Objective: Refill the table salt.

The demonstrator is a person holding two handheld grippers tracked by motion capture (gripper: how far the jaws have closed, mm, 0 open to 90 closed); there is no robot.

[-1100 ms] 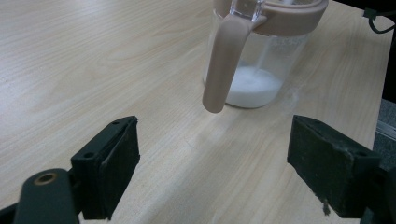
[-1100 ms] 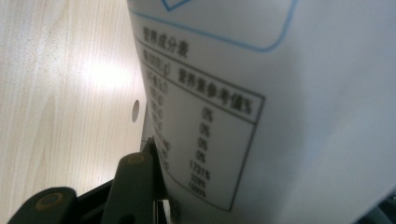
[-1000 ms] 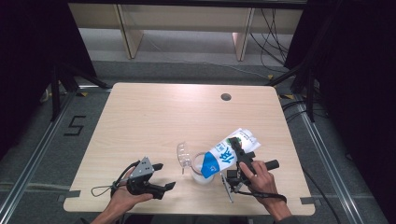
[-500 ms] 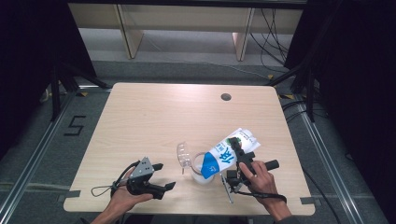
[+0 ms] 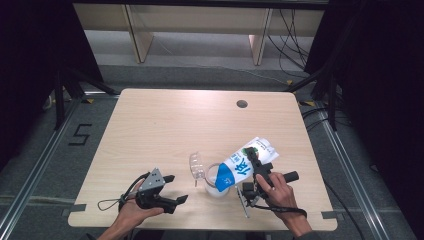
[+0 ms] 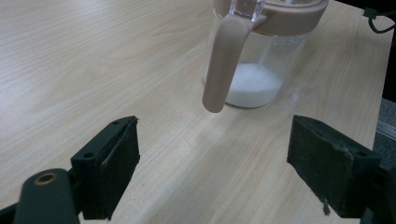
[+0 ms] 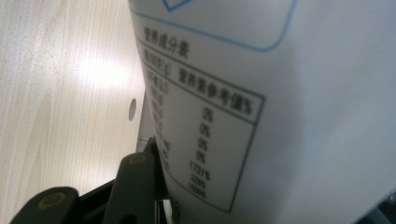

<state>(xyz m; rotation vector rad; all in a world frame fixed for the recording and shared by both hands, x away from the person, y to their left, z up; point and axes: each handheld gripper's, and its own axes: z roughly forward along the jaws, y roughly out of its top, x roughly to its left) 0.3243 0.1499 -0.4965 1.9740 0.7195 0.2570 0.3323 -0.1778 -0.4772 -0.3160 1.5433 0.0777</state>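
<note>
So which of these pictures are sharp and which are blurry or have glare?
High view: sharp, evenly lit. Left gripper view: crisp on the clear pitcher with the beige handle. Right gripper view: the white printed bag looms too close, its text soft, and glare on the wooden table.

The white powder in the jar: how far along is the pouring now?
Already done: a low layer of white powder lies in the clear jar. In hand: the right gripper holds the blue-and-white bag tilted, its lower end at the jar's mouth. The left gripper rests open on the table, apart from the jar. Left, probably: more pouring, then setting the bag down.
</note>
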